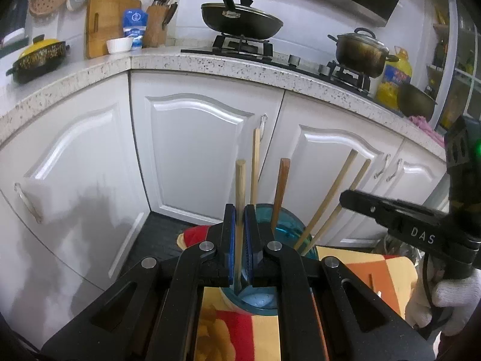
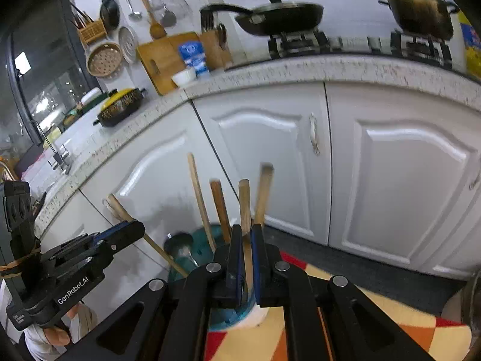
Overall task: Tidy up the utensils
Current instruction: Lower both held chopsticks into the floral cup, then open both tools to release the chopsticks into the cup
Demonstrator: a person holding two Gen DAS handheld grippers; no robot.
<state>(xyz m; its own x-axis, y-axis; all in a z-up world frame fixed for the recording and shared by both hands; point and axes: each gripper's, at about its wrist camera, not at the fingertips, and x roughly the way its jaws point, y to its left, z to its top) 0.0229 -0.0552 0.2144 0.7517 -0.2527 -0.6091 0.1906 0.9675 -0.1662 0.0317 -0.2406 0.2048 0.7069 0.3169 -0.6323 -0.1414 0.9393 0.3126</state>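
Observation:
A blue-green glass jar (image 1: 293,230) stands on a yellow, red and orange cloth and holds several wooden handles upright. My left gripper (image 1: 239,207) is shut on a round pale wooden stick (image 1: 240,180) whose lower end reaches down into the jar. From the right, my right gripper (image 1: 345,197) meets two slanting thin sticks (image 1: 327,201). In the right wrist view my right gripper (image 2: 246,228) is shut on a pale wooden stick (image 2: 245,198) over the jar (image 2: 207,246). At the left, my left gripper (image 2: 132,228) grips a slanted stick (image 2: 118,206). A metal spoon (image 2: 180,248) lies in the jar.
White cabinet doors (image 1: 195,156) and a speckled counter (image 1: 210,63) curve around behind the jar. On the stove sit a black wok (image 1: 240,19) and a dark pot (image 1: 360,54). A white-gloved hand (image 1: 451,294) holds the right gripper. The patterned cloth (image 2: 375,325) covers the near surface.

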